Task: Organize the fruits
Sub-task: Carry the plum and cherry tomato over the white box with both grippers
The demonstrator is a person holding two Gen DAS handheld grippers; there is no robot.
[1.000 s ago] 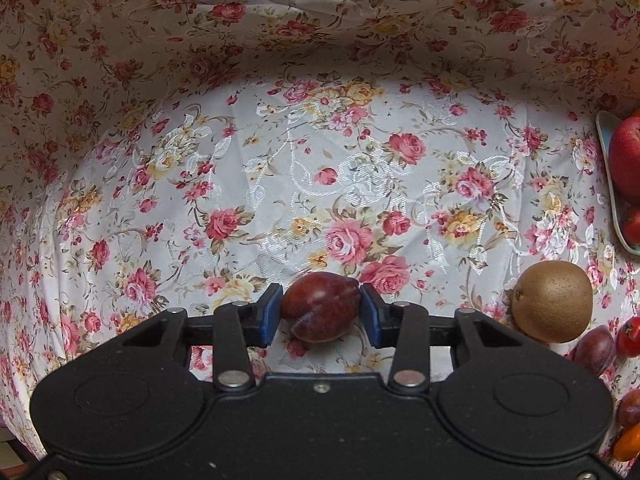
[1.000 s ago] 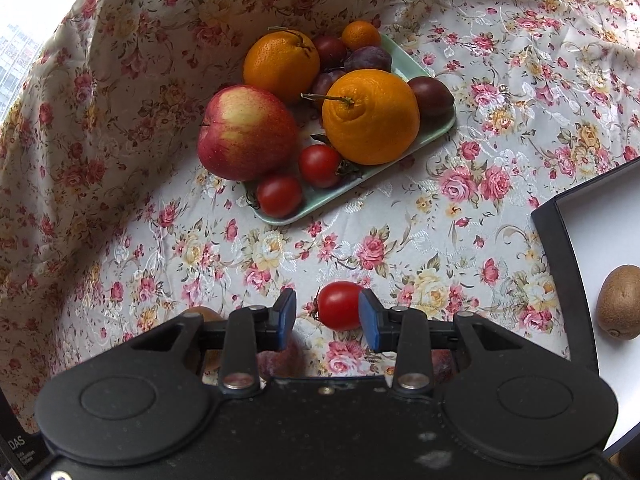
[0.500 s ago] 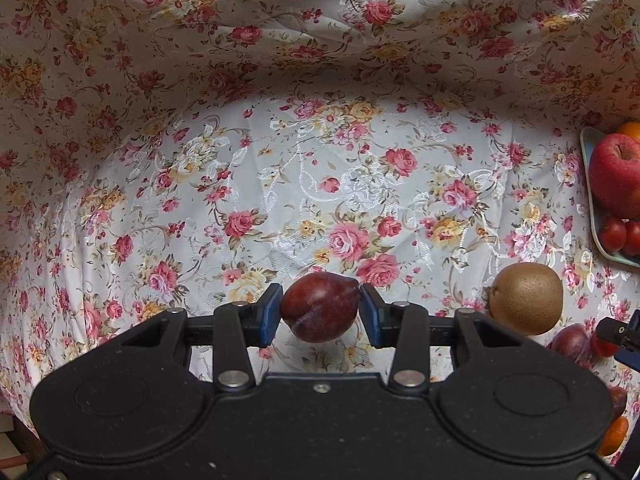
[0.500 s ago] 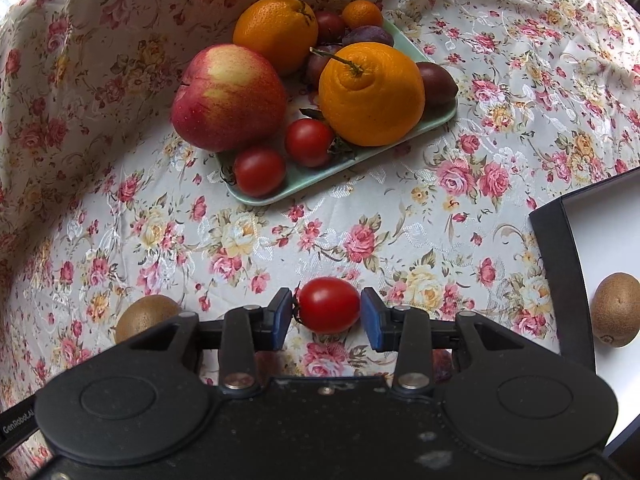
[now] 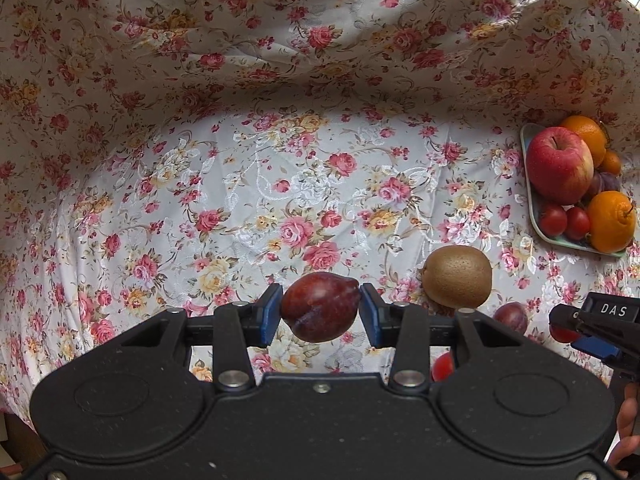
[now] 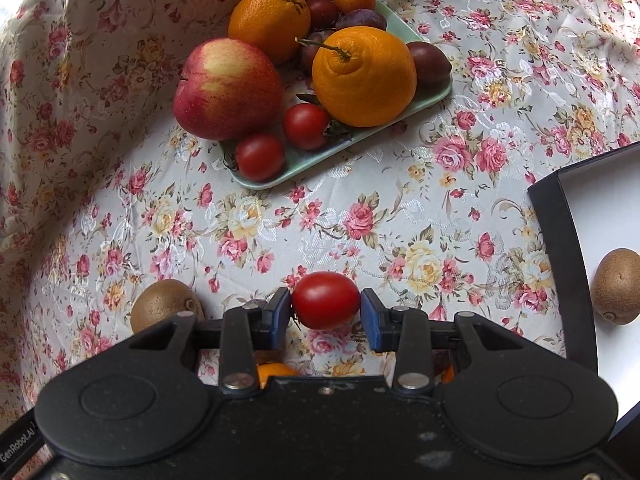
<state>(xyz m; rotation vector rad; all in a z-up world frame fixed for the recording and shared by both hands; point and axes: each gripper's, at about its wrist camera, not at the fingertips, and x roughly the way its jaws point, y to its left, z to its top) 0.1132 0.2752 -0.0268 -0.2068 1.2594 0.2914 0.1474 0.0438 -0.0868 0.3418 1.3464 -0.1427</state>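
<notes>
My left gripper (image 5: pixel 320 310) is shut on a dark red plum (image 5: pixel 319 306) held above the floral cloth. My right gripper (image 6: pixel 325 307) is shut on a red cherry tomato (image 6: pixel 326 300), also off the cloth; it shows at the right edge of the left wrist view (image 5: pixel 596 330). A green tray (image 6: pixel 430 98) far ahead holds an apple (image 6: pixel 226 88), two oranges (image 6: pixel 362 76), cherry tomatoes (image 6: pixel 260 156), plums and a small orange. The tray also shows at the right of the left wrist view (image 5: pixel 534 204).
A loose kiwi (image 5: pixel 458 276) lies on the cloth, with a plum (image 5: pixel 512 317) and a tomato (image 5: pixel 442 366) near it. The kiwi also shows in the right wrist view (image 6: pixel 162 304). A black-rimmed white tray (image 6: pixel 560 232) at the right holds another kiwi (image 6: pixel 618 286). The cloth rises into a wall behind.
Both grippers have lifted and pulled back with their fruit. The right gripper's jaws have closed fully onto the tomato. More of the green tray has come into the left wrist view.
</notes>
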